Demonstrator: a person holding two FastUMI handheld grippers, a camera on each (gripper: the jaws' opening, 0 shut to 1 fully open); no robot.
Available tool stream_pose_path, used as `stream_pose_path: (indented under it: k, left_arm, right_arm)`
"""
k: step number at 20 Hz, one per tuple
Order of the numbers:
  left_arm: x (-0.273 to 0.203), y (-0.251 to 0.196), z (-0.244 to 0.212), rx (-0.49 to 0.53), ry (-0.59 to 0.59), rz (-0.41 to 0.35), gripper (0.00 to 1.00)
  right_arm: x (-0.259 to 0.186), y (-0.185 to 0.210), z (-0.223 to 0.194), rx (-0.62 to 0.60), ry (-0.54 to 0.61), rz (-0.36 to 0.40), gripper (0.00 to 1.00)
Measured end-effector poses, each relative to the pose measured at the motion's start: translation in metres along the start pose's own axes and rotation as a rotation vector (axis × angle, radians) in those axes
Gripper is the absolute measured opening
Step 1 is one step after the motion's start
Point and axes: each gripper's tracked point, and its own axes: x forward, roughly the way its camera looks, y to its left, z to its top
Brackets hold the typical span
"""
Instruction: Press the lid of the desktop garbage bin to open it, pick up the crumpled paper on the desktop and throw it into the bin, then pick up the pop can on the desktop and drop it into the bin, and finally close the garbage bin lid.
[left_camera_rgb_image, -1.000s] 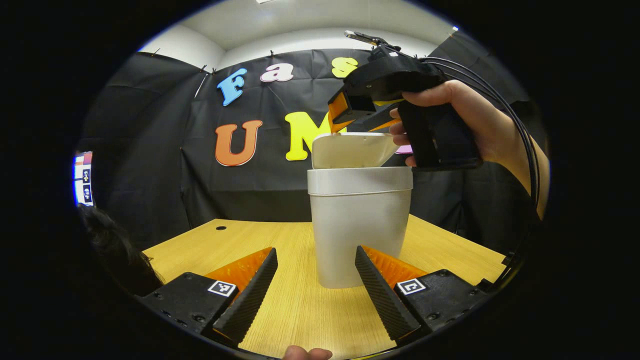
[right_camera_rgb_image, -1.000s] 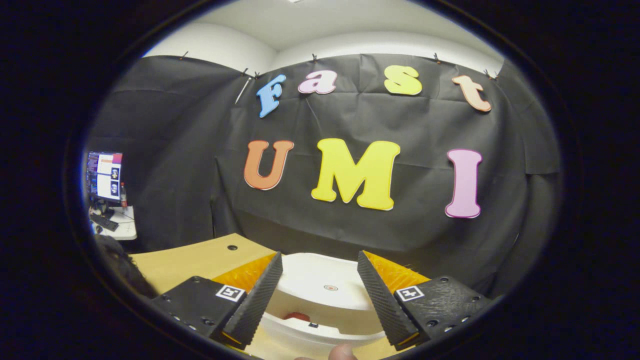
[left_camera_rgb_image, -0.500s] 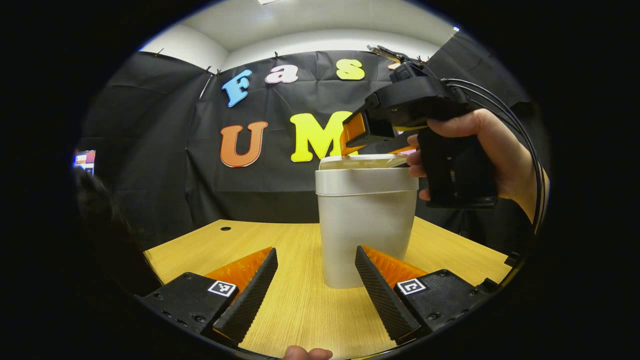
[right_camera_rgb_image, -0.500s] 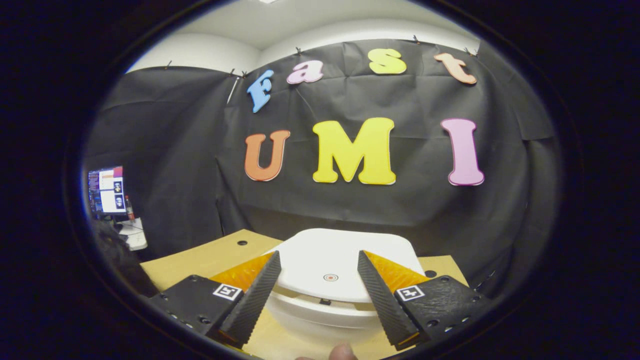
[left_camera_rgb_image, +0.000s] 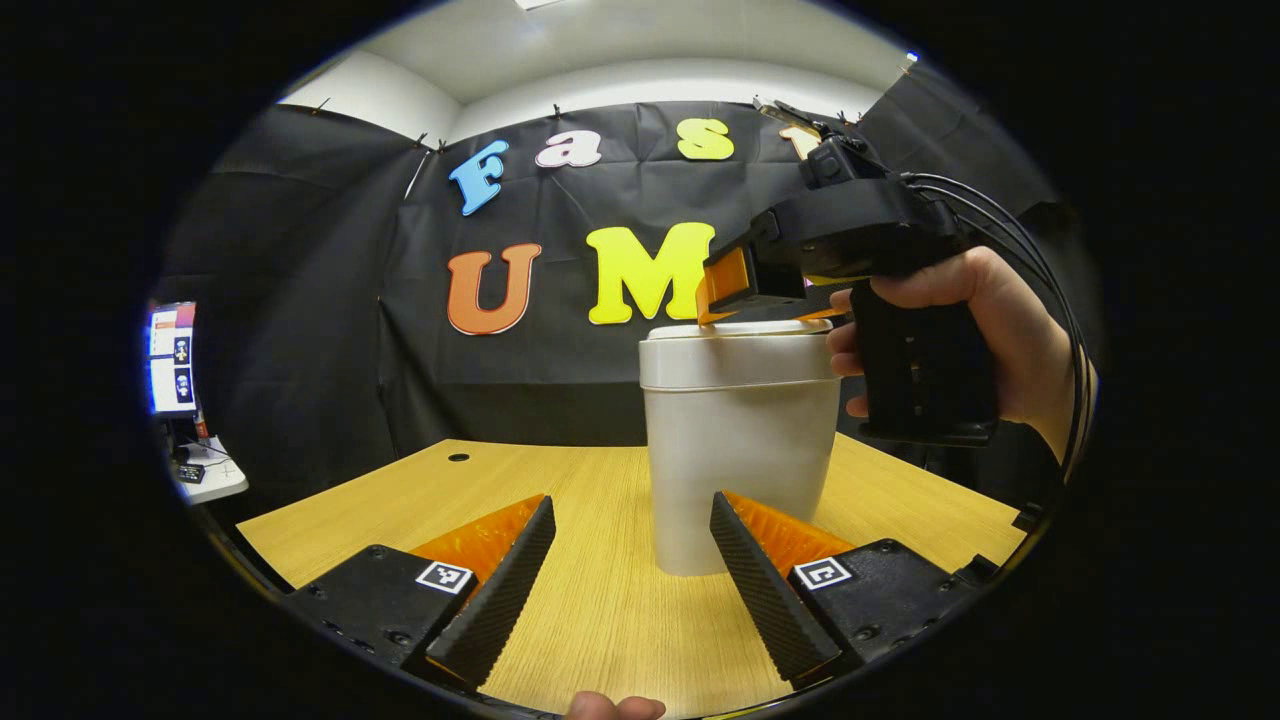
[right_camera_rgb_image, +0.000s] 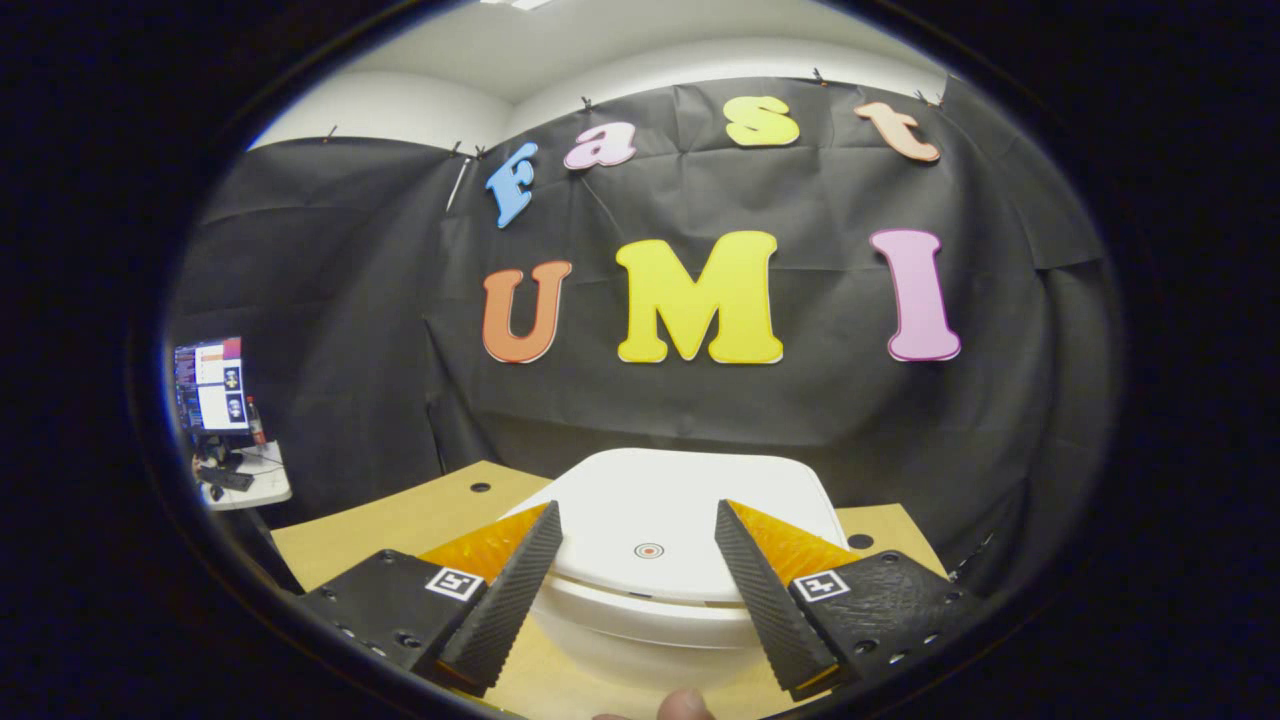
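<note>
The white desktop bin (left_camera_rgb_image: 738, 470) stands upright on the wooden table (left_camera_rgb_image: 400, 500), just beyond my left gripper (left_camera_rgb_image: 632, 590), which is open and holds nothing. The bin's lid (left_camera_rgb_image: 745, 330) lies flat on the rim. A hand (left_camera_rgb_image: 1000, 320) holds my right gripper (left_camera_rgb_image: 718, 312) over the bin, its fingertips resting at the lid's top. In the right gripper view the white lid (right_camera_rgb_image: 680, 490) with a small red dot (right_camera_rgb_image: 649, 550) sits right under and between the open fingers of my right gripper (right_camera_rgb_image: 632, 600).
A monitor (left_camera_rgb_image: 168, 358) and a small white side table (left_camera_rgb_image: 205, 478) stand beyond the table's left edge. The table has a cable hole (left_camera_rgb_image: 458, 457) at its far side. Black cloth walls close the booth behind the bin.
The lid has swung from tilted up to flat on the bin. My right gripper came down with it onto the lid. My left gripper stayed low and open.
</note>
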Motion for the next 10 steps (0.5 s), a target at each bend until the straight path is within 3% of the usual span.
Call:
stream_pose_path:
  k: [10]
  left_arm:
    - [0.004,0.001,-0.009,-0.034,0.013,-0.001,1.00]
  right_arm:
    - [0.000,-0.001,-0.013,-0.055,-0.016,0.009,0.99]
